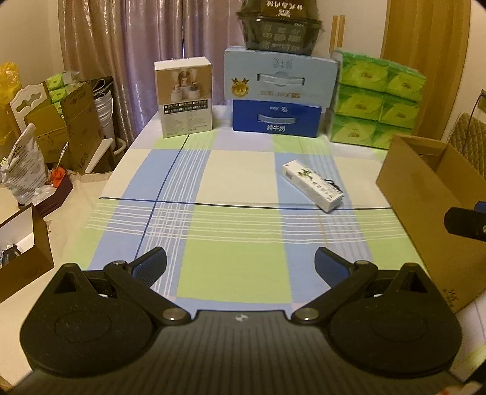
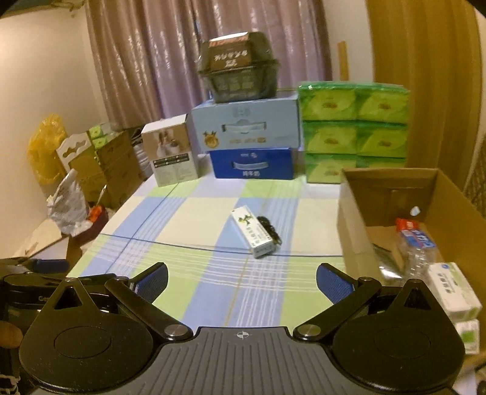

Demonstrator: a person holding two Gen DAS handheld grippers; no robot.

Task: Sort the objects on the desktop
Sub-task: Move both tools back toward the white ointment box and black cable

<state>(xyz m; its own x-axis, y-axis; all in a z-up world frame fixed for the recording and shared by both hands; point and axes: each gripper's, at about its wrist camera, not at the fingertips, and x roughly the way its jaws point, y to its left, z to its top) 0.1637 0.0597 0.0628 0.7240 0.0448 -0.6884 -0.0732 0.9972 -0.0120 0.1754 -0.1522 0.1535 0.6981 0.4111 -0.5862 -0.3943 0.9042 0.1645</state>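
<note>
A long white carton with green print (image 1: pixel 312 185) (image 2: pixel 252 232) lies flat on the checked tablecloth (image 1: pixel 231 182) (image 2: pixel 194 218), right of centre. A small black object (image 2: pixel 268 229) (image 1: pixel 332 184) lies against its right side. My left gripper (image 1: pixel 240 267) hovers open over the near table, well short of the carton, holding nothing. My right gripper (image 2: pixel 241 281) is open too and empty, just left of an open cardboard box (image 2: pixel 391 194) (image 1: pixel 425 188). That box holds a crushed plastic bottle (image 2: pixel 416 243) and white packets (image 2: pixel 452 288).
Along the table's far edge stand a white product box (image 1: pixel 183 97), two stacked blue milk cartons (image 1: pixel 278 94) with a dark container (image 1: pixel 279 27) on top, and green tissue packs (image 1: pixel 376 100). Cardboard boxes and bags (image 1: pixel 51 133) crowd the floor at the left.
</note>
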